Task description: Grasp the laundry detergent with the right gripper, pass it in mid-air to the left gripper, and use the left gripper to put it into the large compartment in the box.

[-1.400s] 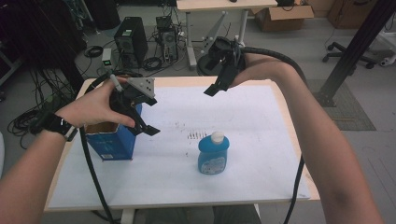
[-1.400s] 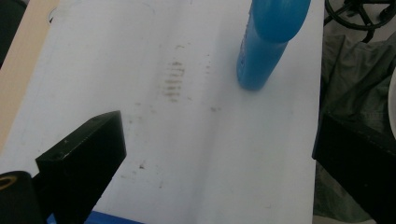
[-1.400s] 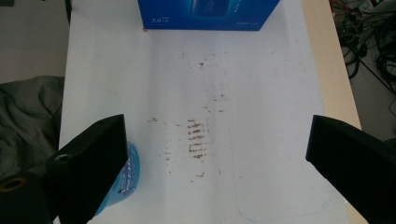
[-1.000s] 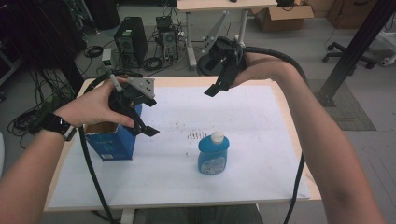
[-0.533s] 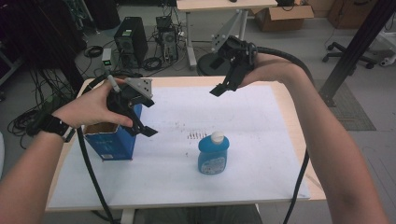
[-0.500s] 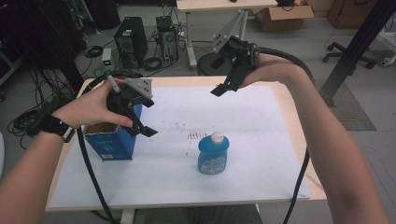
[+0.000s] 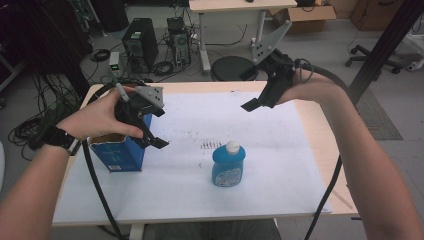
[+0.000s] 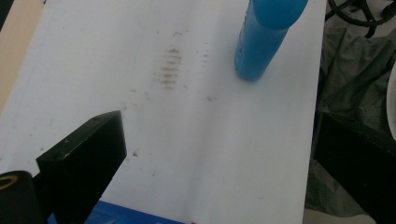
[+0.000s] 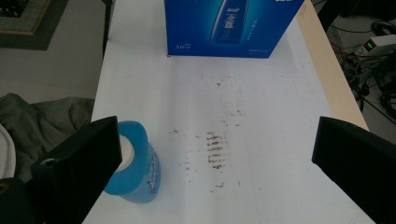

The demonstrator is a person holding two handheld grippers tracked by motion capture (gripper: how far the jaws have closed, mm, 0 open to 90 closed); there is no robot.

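A blue bottle (image 7: 227, 165) with a white cap stands upright near the middle of the white sheet (image 7: 280, 150). At the left stands an open-topped blue box (image 7: 117, 152). My left gripper (image 7: 160, 127) hovers at the box's right upper edge, open and empty. In the left gripper view the gripper (image 8: 224, 140) looks down on the sheet, with the bottle (image 8: 261, 42) ahead. My right gripper (image 7: 248, 91) is raised over the table's far right. Its jaws have just been opening and hold nothing. In the right gripper view the gripper (image 9: 219, 135) faces the bottle (image 9: 137, 182) and the box (image 9: 229, 28).
Dark smudges (image 7: 207, 146) mark the sheet left of the bottle. Bare wood of the table (image 7: 315, 135) shows at the right edge. Beyond the table are a computer tower (image 7: 137, 45), a round stool (image 7: 230, 67) and loose cables on the floor.
My right gripper has moved to the right and turned, so its grey plate now stands up. The left gripper, box and bottle have not moved.
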